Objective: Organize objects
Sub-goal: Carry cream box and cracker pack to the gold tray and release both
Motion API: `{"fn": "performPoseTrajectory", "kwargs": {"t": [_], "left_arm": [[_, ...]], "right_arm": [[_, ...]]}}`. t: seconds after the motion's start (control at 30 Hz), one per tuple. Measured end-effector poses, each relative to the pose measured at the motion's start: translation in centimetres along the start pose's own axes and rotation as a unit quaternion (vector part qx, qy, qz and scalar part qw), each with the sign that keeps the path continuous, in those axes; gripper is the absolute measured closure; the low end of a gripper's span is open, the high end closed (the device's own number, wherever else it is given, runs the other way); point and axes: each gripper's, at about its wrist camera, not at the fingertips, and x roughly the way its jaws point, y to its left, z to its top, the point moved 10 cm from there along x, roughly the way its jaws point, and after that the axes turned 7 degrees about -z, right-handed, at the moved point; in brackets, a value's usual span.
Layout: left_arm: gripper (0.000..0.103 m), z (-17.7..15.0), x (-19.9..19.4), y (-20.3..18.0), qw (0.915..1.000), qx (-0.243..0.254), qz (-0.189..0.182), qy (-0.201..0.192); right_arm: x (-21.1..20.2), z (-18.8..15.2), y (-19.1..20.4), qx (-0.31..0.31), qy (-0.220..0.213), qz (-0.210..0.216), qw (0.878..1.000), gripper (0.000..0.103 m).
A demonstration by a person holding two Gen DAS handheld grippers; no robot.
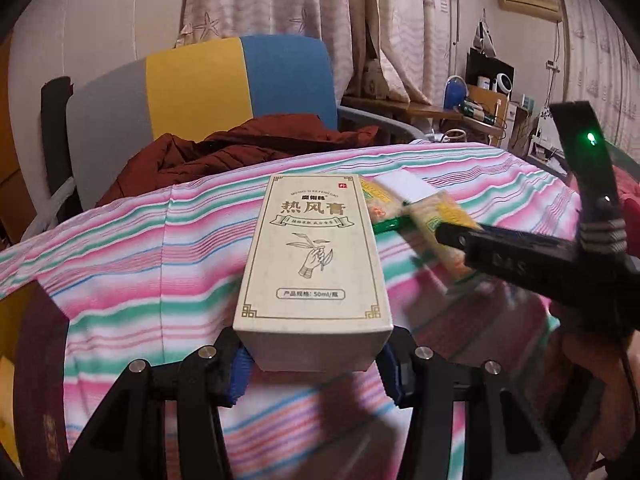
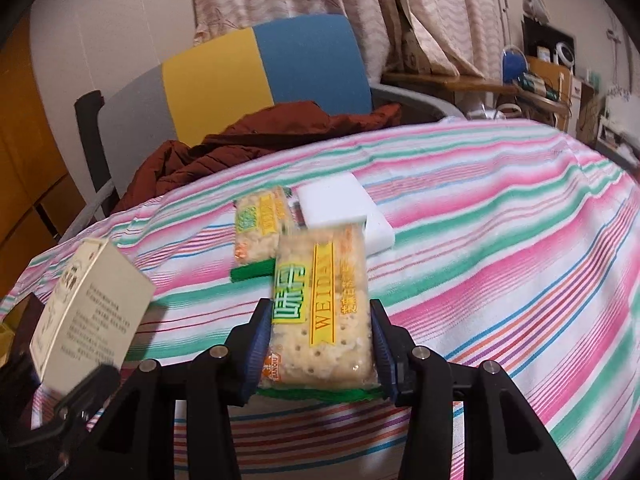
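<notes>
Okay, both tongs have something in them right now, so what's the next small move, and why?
Probably set the cracker packet held in the right tongs down beside the second packet by the white block, since like goes with like. The left tongs already grip the beige box clear of that spot.

A chair (image 1: 224, 80) with grey, yellow and blue panels fills the upper left, a rust-brown jacket (image 1: 240, 148) heaped on its seat. Patterned curtains (image 1: 320, 8) hang behind; at far right a cluttered shelf (image 1: 488, 92), possibly holding small appliances.
</notes>
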Motion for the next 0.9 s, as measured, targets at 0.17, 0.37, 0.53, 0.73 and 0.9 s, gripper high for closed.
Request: {"fn": "performPoseTrajectory", "kwargs": {"t": [0.17,0.37,0.53,0.73,0.9], "left_arm": [[0.051,-1.0,-2.0,1.1,0.9994,-0.030,-0.008,-0.015],[0.051,-3.1,-3.3,3.3,0.9957,-0.091,-0.015,-0.009],[0.051,-4.3,-3.7,4.0,0.9929,-0.117,-0.023,-0.008],[0.051,-4.4,-3.8,3.1,0.9954,-0.093,-0.023,-0.007],[0.051,-4.5,-4.3,3.3,0.9952,-0.094,-0.025,-0.015]], "right_arm": [[-1.5,0.3,1.5,-0.036,-0.028,-0.003,0.999,0.060],[-1.4,-0.5,2.0,-0.053,-0.011,-0.015,0.998,0.065],[-0.3,-0.8,0.9,-0.026,0.018,-0.016,0.999,0.024],[1.3,-1.7,0.3,-0.013,0.054,-0.011,0.998,0.056],[-0.2,-1.2,1.2,-0.033,0.025,-0.009,0.999,0.056]]}}
